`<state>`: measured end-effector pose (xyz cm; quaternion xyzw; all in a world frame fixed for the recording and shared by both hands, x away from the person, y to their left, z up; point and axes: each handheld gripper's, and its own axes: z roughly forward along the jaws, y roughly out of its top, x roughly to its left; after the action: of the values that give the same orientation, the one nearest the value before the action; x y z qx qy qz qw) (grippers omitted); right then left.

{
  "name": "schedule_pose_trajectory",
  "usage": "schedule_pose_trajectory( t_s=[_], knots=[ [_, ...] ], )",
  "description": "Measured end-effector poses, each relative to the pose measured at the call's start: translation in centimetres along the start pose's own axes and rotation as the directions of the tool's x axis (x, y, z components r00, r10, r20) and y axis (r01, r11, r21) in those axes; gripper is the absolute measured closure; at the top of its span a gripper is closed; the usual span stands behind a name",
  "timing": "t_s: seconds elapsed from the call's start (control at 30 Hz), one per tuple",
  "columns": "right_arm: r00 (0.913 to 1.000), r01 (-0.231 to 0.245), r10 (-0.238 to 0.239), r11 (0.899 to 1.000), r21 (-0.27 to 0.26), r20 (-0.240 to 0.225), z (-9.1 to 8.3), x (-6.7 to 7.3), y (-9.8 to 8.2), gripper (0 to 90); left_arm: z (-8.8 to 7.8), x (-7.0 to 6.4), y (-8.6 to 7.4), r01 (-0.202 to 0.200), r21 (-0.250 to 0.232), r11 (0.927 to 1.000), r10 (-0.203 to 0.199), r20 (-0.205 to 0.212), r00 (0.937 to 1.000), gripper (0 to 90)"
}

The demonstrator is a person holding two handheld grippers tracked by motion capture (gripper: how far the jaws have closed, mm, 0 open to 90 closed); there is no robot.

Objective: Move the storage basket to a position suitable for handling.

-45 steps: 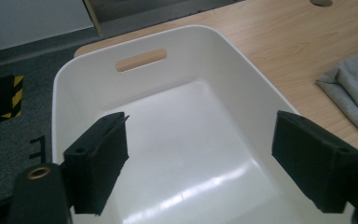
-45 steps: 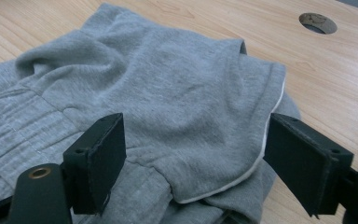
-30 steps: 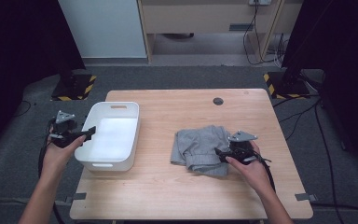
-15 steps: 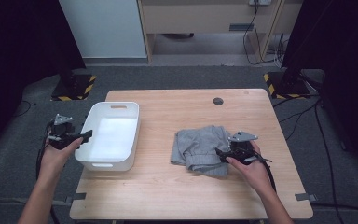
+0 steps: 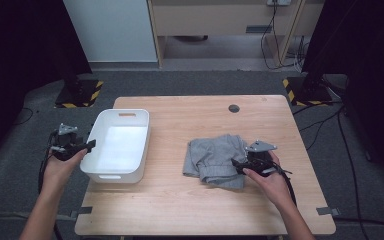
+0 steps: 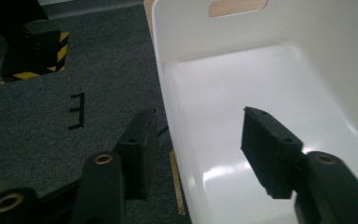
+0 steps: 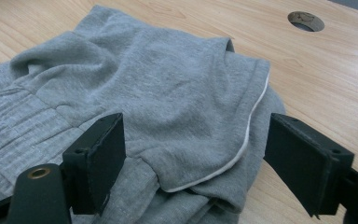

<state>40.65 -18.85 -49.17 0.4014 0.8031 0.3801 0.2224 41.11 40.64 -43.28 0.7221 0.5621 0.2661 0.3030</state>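
Cloth: soft, light grey folded sweat garment lies on the wooden table between the unclenched right claw's jaws, best pinched at its thick folded edge; left claw, jaws just closing, straddles the white plastic tub's rim, gripping nothing.

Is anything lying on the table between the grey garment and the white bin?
Nothing visible. The grey garment and the white bin are separated by bare wooden table. The right gripper has its jaws open at the garment's right edge; the left gripper straddles the bin's left wall.
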Motion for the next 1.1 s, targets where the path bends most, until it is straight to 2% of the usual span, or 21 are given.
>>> schedule_pose_trajectory(
  t_s=[0.03,0.2,0.33,0.5,0.63,0.8,0.93,0.97,1.1],
  knots=[
    [1.0000,-0.001,0.001,1.000,0.000,0.000,0.0,0.0,0.0,20.4,0.1,0.0,-0.1,-0.001,0.006,1.0000,0.001,0.005,1.0000,51.8],
    [1.0000,-0.001,0.001,1.000,-0.002,-0.004,-0.1,-0.1,0.0,20.4,0.5,0.1,-0.4,0.005,0.018,0.9998,-0.005,0.011,0.9999,58.6],
    [1.0000,-0.004,0.004,1.000,-0.005,-0.004,-0.1,-0.1,0.0,20.3,0.5,0.2,-0.5,0.002,0.022,0.9998,-0.002,0.006,1.0000,61.9],
    [1.0000,-0.007,0.007,1.000,-0.004,-0.002,-0.1,-0.2,0.0,20.2,0.4,0.5,-0.7,0.008,0.018,0.9998,-0.008,0.019,0.9998,64.8],
    [1.0000,-0.005,0.005,1.000,-0.002,-0.002,-0.1,-0.1,0.0,20.2,0.5,0.5,-0.7,0.003,0.017,0.9999,-0.003,0.016,0.9999,65.8],
    [1.0000,-0.001,0.001,1.000,0.003,0.001,-0.1,-0.2,-0.1,20.2,1.1,1.1,-0.6,0.015,0.017,0.9997,-0.015,-0.010,0.9998,72.1],
    [1.0000,-0.007,0.007,1.000,0.000,0.001,-0.2,-0.3,-0.1,20.2,1.4,1.1,-0.7,0.025,0.017,0.9995,-0.025,-0.002,0.9997,78.1],
    [1.0000,-0.008,0.008,1.000,0.000,0.001,-0.2,-0.3,-0.1,20.2,1.4,1.0,-0.7,0.017,0.013,0.9998,-0.017,-0.014,0.9998,79.1],
    [1.0000,-0.007,0.007,1.000,-0.003,0.001,-0.2,-0.3,-0.1,20.2,1.5,1.1,-0.8,0.027,0.003,0.9996,-0.026,-0.015,0.9995,82.0]
  ],
)
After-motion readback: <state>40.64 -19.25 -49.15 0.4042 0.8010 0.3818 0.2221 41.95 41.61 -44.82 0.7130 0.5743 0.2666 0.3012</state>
